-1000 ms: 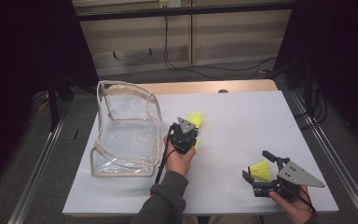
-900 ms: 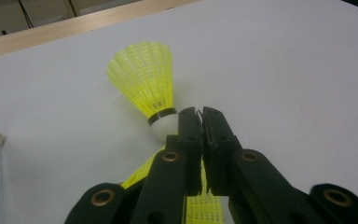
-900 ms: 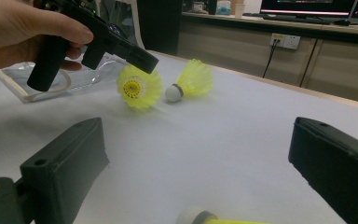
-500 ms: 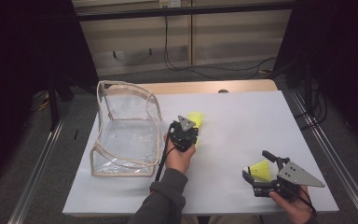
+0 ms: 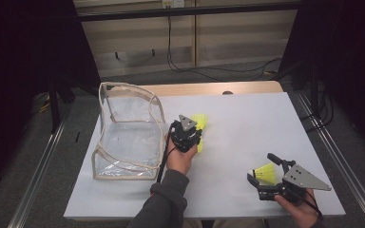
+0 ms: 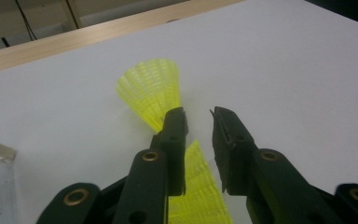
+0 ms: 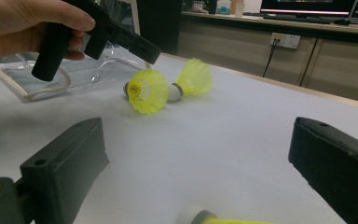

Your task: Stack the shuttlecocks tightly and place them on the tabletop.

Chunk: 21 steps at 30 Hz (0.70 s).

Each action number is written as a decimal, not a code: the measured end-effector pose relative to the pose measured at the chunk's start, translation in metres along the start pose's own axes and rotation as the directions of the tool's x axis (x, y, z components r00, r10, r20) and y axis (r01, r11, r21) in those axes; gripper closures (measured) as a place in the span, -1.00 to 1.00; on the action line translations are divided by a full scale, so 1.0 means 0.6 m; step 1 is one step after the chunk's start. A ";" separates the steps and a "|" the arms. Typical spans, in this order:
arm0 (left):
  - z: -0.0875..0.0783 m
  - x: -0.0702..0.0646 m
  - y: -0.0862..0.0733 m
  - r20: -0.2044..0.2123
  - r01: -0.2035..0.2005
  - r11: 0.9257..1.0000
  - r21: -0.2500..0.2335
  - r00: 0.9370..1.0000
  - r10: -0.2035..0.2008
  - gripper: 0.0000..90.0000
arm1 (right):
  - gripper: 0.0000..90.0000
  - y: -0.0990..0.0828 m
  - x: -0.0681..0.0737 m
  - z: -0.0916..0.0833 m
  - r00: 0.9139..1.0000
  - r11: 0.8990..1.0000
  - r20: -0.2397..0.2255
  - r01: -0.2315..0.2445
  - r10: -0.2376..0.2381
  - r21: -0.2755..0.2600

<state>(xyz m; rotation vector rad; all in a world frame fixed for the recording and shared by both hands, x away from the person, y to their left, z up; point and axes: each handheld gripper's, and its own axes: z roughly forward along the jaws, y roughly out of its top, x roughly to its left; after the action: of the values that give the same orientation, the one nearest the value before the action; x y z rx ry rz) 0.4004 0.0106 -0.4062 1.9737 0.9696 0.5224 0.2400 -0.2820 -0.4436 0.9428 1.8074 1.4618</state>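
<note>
Shuttlecocks were all outside the pouch at this moment, so by my read the packing was barely begun, if that was the job. Nearest the person, the right gripper [image 5: 262, 176] rested low on the white table [image 5: 275, 123] with jaws spread wide — a yellow shuttlecock [image 5: 264, 173] lay between them, pads not touching it as far as the right gripper view showed, so no grip yet. Farther in, the left gripper [image 5: 193, 129] hovered over two more shuttlecocks [image 7: 168, 88] lying touching, cork to skirt. Its jaws had just been opening, stood a little apart, and neither pad pressed on the far shuttlecock [image 6: 154, 93] or the near one [image 6: 198, 186] below — whether it was letting go or lining up, I couldn't tell. Just beside that hand sat the clear zip pouch [image 5: 123, 130], open-topped, nothing visible inside. Left to do, likely: grab each of the three and drop it in.
</note>
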 end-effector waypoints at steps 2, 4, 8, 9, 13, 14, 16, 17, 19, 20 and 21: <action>0.004 0.000 -0.002 -0.001 0.008 1.000 -0.002 1.000 -0.008 0.56 | -0.93 0.000 0.000 0.000 1.000 1.000 0.000 -0.001 0.001 0.000; 0.008 -0.001 -0.004 0.018 -0.010 1.000 0.013 1.000 0.009 0.54 | -0.93 0.000 0.000 0.000 1.000 1.000 0.000 -0.001 0.001 0.000; 0.021 0.001 -0.015 0.019 -0.013 1.000 0.028 1.000 0.013 0.52 | -0.93 0.000 0.000 -0.001 1.000 1.000 -0.002 0.000 0.000 -0.004; 0.023 0.002 -0.017 0.012 -0.020 0.999 0.044 1.000 0.020 0.52 | -0.93 0.000 0.000 -0.001 1.000 1.000 -0.002 -0.001 0.001 -0.003; 0.023 0.001 -0.015 -0.031 -0.051 0.998 0.036 0.998 0.052 0.59 | -0.93 0.000 0.000 0.000 1.000 1.000 -0.004 -0.002 0.002 -0.002; 0.023 0.001 -0.015 -0.036 -0.053 0.998 0.031 0.998 0.054 0.62 | -0.93 0.000 0.000 0.000 1.000 1.000 -0.005 -0.002 0.002 -0.003; 0.023 0.004 -0.016 -0.039 -0.032 0.999 0.041 0.999 0.033 0.70 | -0.93 0.000 0.000 0.000 1.000 1.000 -0.005 -0.003 0.003 -0.002; 0.023 0.006 -0.017 -0.045 -0.032 0.998 0.049 0.998 0.034 0.74 | -0.93 0.000 0.000 0.000 1.000 1.000 -0.005 -0.001 0.001 -0.003; 0.023 0.009 -0.018 -0.051 -0.025 0.998 0.056 0.998 0.028 0.78 | -0.93 0.000 0.000 0.000 1.000 1.000 -0.005 -0.002 0.002 -0.003; 0.023 0.009 -0.018 -0.049 -0.023 0.998 0.057 0.998 0.025 0.80 | -0.93 0.000 0.000 0.000 1.000 1.000 -0.005 -0.001 0.001 -0.002; 0.023 0.010 -0.018 -0.045 -0.020 0.998 0.056 0.999 0.023 0.84 | -0.93 0.000 0.000 0.000 1.000 1.000 -0.003 -0.001 0.001 -0.001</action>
<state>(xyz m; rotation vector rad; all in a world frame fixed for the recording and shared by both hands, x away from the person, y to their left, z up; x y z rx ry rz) 0.4084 0.0116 -0.4227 2.0317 1.0023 0.5600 0.2398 -0.2820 -0.4433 0.9414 1.8084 1.4650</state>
